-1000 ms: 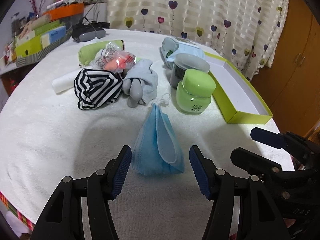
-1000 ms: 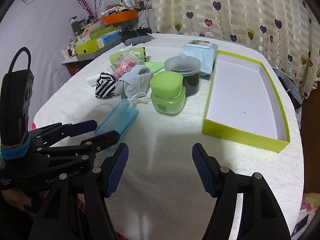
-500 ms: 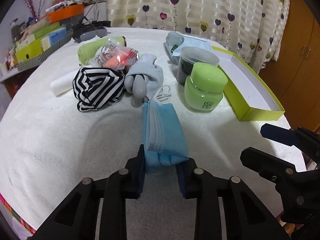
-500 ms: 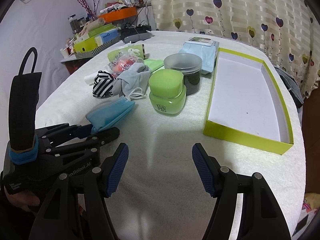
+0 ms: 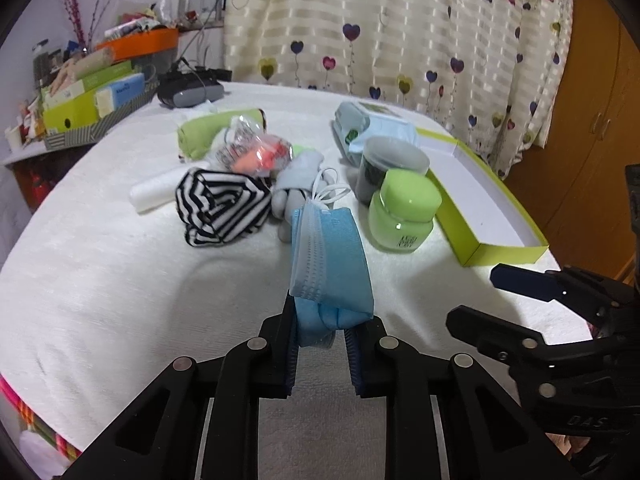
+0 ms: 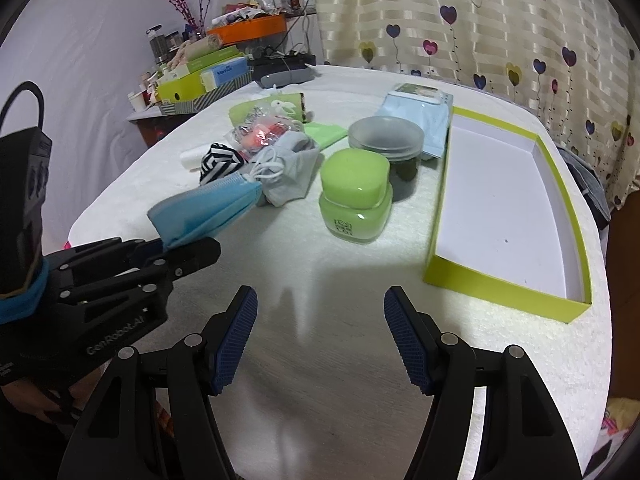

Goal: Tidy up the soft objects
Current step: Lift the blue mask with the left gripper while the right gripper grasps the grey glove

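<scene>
- The left gripper (image 5: 320, 332) is squeezed tight on the near end of the blue face mask (image 5: 330, 256). Only that one end is pinched, so the floppy mask could slip out if it gets jerked.
- The mask's white ear loops (image 5: 330, 188) hang at its far end, just above the grey sock (image 5: 298, 178). I think a loop could catch on the sock and drag it along.
- The green jar (image 5: 402, 210) stands close on the right of the mask. A wide swing toward the yellow-green box (image 5: 500, 250) might bump the jar over.
- In the left view the mask sits in the middle of the frame, sticking up and away from the gripper's tips. It looks lifted off the white tabletop (image 5: 100, 280).
- In the right view the mask is at the middle left, poking out toward the sock pile.
- The right gripper (image 6: 320, 336) is wide open at the bottom of its view and holds nothing. The mask is well apart from it, up and to the left.
</scene>
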The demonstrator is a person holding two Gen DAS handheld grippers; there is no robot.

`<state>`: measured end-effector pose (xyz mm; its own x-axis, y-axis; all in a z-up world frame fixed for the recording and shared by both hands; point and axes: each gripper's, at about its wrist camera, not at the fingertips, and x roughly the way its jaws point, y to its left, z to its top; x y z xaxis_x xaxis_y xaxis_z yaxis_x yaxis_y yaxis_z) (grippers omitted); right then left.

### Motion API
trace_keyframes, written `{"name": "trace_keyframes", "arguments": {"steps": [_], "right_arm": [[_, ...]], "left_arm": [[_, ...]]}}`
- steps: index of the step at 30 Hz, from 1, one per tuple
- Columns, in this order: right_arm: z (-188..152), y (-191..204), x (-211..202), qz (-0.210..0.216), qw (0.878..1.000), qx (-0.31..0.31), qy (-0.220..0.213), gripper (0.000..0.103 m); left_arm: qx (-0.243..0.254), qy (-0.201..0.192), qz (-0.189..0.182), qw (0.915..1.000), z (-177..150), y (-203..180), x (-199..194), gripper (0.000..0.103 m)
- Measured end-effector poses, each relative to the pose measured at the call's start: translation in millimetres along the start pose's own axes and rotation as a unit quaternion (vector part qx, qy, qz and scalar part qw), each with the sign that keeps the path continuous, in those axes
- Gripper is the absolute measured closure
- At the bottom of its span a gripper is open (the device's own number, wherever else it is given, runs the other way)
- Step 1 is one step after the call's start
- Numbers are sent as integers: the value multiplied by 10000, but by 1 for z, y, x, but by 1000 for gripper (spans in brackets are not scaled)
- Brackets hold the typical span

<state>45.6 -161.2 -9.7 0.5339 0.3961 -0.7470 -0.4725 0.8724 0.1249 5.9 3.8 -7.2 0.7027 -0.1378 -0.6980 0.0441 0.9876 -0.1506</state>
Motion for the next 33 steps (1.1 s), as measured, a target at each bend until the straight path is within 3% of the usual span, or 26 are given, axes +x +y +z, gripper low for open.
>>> {"name": "trace_keyframes", "arguments": {"steps": [12,21,33], "right_arm": [[23,22,9,207,9992,-277,-183,36],[53,45,31,399,9973,-551,-272,36],[91,54,86,-83,9969,-735,264,36]], "left_arm": [[-290,-321,99,9990,6,28,-20,84],[-695,-422,374,9960,12,66,-18,84],[-921,-425,352,9942,16,88,-10,84]]}}
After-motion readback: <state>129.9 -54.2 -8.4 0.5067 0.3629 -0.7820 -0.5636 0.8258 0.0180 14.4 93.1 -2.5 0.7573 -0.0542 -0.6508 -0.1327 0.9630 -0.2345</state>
